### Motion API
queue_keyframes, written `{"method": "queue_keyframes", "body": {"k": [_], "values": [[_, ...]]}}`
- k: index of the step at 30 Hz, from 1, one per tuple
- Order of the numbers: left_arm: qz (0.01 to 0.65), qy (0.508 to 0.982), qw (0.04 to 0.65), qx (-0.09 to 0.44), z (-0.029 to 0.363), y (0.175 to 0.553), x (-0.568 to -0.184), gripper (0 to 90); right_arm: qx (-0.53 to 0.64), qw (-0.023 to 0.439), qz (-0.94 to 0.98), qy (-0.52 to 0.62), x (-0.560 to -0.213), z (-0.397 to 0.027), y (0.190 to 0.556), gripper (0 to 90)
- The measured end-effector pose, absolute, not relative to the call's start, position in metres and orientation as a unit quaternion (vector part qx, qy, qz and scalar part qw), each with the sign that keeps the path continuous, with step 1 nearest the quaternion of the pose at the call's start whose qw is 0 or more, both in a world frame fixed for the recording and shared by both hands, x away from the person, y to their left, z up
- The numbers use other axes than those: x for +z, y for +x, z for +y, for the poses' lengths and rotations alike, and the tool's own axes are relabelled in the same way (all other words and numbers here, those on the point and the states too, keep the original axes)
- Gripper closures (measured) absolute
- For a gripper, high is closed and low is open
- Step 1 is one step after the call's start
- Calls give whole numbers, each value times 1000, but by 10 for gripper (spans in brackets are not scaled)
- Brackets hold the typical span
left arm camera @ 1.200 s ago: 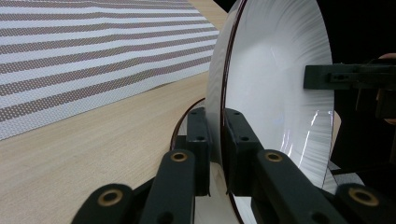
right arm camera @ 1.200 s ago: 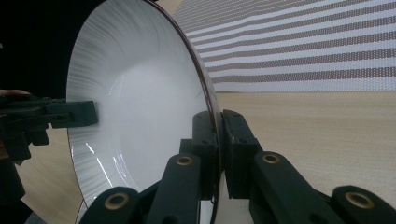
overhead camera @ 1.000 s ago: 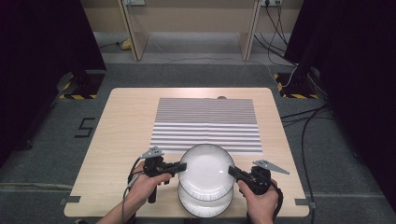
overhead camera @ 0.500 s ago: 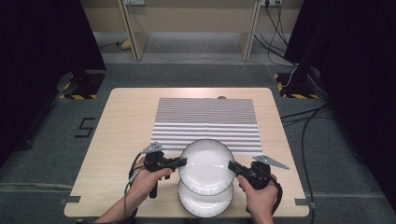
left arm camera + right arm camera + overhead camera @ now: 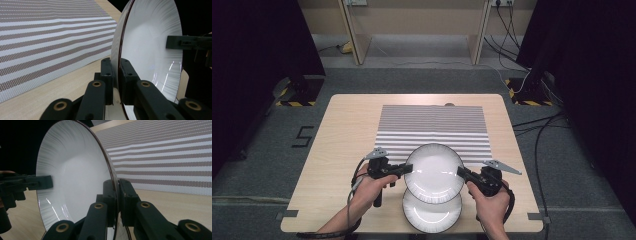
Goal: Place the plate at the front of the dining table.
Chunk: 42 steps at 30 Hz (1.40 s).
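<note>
The left gripper [image 5: 408, 170] and the right gripper [image 5: 460, 172] were each clamped on an edge of the top plate [image 5: 434, 172], low in the middle of the high view. It hung above a second plate [image 5: 431, 214] on the table [image 5: 347, 125]. That made two white plates, two grippers and one striped mat [image 5: 433, 125]. If one hand pulled away or tipped, the rim could slip from the thin jaws. Then the plate could fall and crack the one below.

A white plate [image 5: 434, 173] with a dark rim is lifted at the table's near edge, overlapping a second plate [image 5: 431, 213] lying flat below.
</note>
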State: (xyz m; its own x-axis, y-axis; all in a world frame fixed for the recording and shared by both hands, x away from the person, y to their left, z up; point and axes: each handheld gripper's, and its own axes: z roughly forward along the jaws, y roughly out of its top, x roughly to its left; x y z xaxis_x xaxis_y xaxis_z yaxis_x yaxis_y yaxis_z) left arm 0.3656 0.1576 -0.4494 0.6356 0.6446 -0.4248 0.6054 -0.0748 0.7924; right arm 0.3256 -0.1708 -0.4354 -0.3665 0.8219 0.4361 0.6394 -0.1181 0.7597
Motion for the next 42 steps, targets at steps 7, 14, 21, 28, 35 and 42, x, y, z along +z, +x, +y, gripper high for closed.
{"method": "queue_keyframes", "body": {"k": [7, 14, 21, 28, 35, 42], "values": [[424, 736, 527, 23, 155, 374, -447, 829, 502, 93, 654, 559, -436, -172, 332, 848], [427, 734, 527, 26, 154, 382, -444, 831, 503, 94, 652, 559, -436, -172, 338, 849], [428, 731, 531, 28, 152, 388, -440, 832, 505, 99, 651, 558, -430, -173, 344, 848], [430, 728, 533, 27, 152, 394, -438, 832, 503, 105, 653, 557, -425, -174, 352, 847], [429, 728, 534, 29, 152, 400, -436, 832, 505, 107, 651, 557, -423, -173, 357, 846], [426, 729, 535, 31, 153, 404, -435, 832, 506, 109, 649, 557, -422, -172, 360, 845]]}}
